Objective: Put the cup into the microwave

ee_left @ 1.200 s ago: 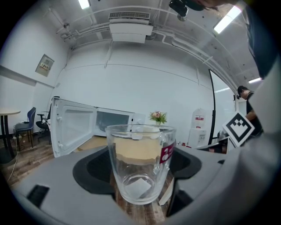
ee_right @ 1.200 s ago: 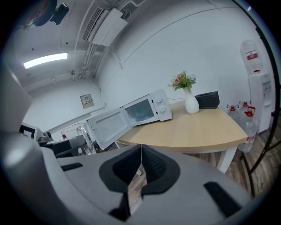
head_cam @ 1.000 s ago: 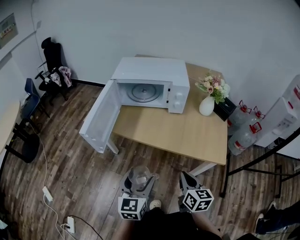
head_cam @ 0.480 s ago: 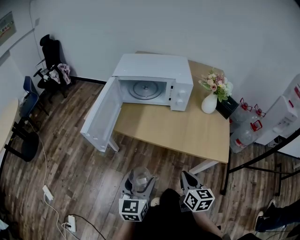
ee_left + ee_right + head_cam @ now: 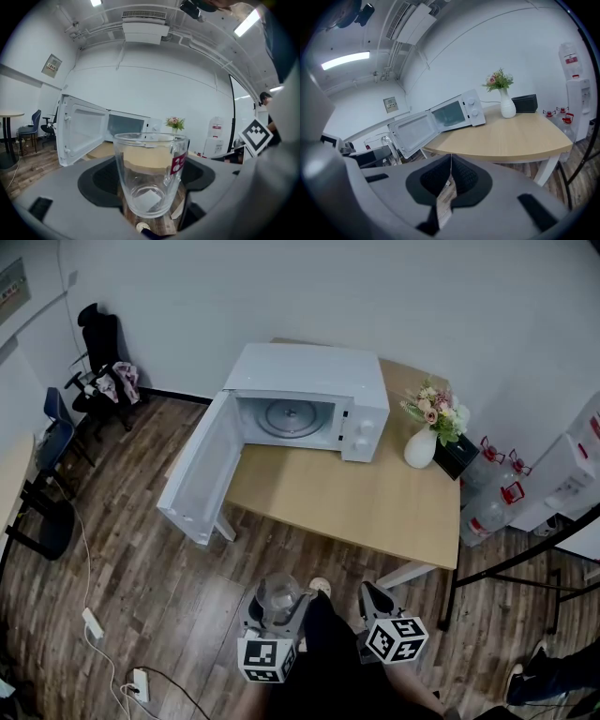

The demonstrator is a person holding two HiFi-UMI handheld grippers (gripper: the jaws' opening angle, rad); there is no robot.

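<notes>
Glass cup held facing open microwave.
Lower centre: left gripper pinched the cup; right gripper had its jaws pressed together.

Wooden table: open microwave, flower vase, black box.

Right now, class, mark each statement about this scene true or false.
1. The left gripper holds a glass cup. True.
2. A vase of flowers stands on the table, beside the microwave. True.
3. The microwave's door is closed. False: it stands wide open.
4. The right gripper holds a second cup. False: it is shut and empty.
</notes>
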